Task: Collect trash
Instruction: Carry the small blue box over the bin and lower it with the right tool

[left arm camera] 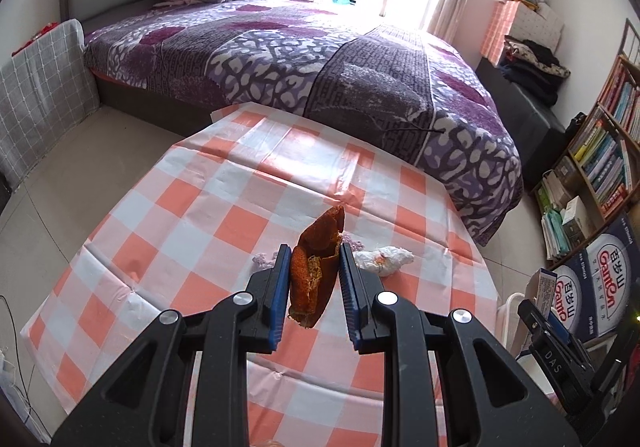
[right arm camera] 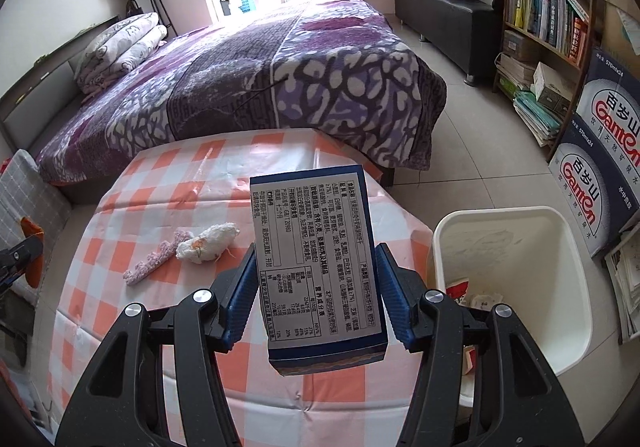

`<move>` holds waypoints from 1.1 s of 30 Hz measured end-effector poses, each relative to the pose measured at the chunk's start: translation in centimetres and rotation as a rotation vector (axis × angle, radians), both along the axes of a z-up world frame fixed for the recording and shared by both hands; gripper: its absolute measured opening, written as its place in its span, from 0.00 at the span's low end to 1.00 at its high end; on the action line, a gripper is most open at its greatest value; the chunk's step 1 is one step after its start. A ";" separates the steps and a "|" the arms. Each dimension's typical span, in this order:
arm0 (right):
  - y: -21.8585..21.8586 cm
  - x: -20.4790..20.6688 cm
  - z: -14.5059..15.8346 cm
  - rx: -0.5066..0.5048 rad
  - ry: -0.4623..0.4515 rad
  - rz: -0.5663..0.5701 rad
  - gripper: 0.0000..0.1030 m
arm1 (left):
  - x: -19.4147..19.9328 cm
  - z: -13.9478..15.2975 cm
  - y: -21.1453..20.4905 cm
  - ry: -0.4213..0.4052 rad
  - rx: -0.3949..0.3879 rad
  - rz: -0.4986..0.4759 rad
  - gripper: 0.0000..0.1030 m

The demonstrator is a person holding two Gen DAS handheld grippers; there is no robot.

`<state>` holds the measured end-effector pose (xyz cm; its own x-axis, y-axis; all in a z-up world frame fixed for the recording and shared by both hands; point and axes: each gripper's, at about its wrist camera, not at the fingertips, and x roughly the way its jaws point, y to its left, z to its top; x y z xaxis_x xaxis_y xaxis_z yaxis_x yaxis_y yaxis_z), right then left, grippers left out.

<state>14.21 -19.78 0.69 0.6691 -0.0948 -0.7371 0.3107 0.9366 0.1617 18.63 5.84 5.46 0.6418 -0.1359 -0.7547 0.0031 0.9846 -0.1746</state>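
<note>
A: What sits nearest the left camera?

B: The left tool point(left arm camera: 314, 261), nearly closed, its blue pads clamped on a dried orange peel point(left arm camera: 316, 271). The peel is curled, rough and rust-brown, its pale pith showing, and it is held up above the checked worktop point(left arm camera: 192, 215).

A: And the right side?

B: The right tool point(right arm camera: 316, 267) stands about half open, gripping a blue carton point(right arm camera: 318, 267) by its two side walls. A white label of small black print faces the camera. The carton is held in the air over the worktop's right edge.

A: What is left on the worktop?

B: A crumpled white tissue point(right arm camera: 208, 245) with an orange mark and, touching it, a pinkish knobbly strip point(right arm camera: 154, 257), both near the middle.

A: The bin?

B: A white bin point(right arm camera: 560, 247) stands on the floor just beside the worktop's right edge, with some scraps in it.
</note>
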 end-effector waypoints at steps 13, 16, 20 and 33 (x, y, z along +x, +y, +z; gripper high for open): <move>-5.2 -1.7 0.1 0.039 0.011 -0.135 0.53 | -0.5 -0.3 -6.1 -0.002 0.026 -0.105 0.24; -6.5 -2.2 0.1 0.039 0.019 -0.177 0.53 | -0.7 -0.4 -7.5 -0.002 0.036 -0.133 0.24; -8.3 -2.8 -0.1 0.031 0.043 -0.241 0.53 | -1.1 -0.6 -9.4 -0.002 0.051 -0.171 0.24; -13.8 -5.5 -1.0 0.030 0.115 -0.393 0.60 | -2.5 -1.8 -15.5 0.006 0.095 -0.295 0.24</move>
<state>8.68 -33.56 -0.29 0.4993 -0.3040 -0.8113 0.6616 0.7384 0.1305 16.09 -9.66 3.68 0.5809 -0.2439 -0.7766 0.2901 0.9534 -0.0825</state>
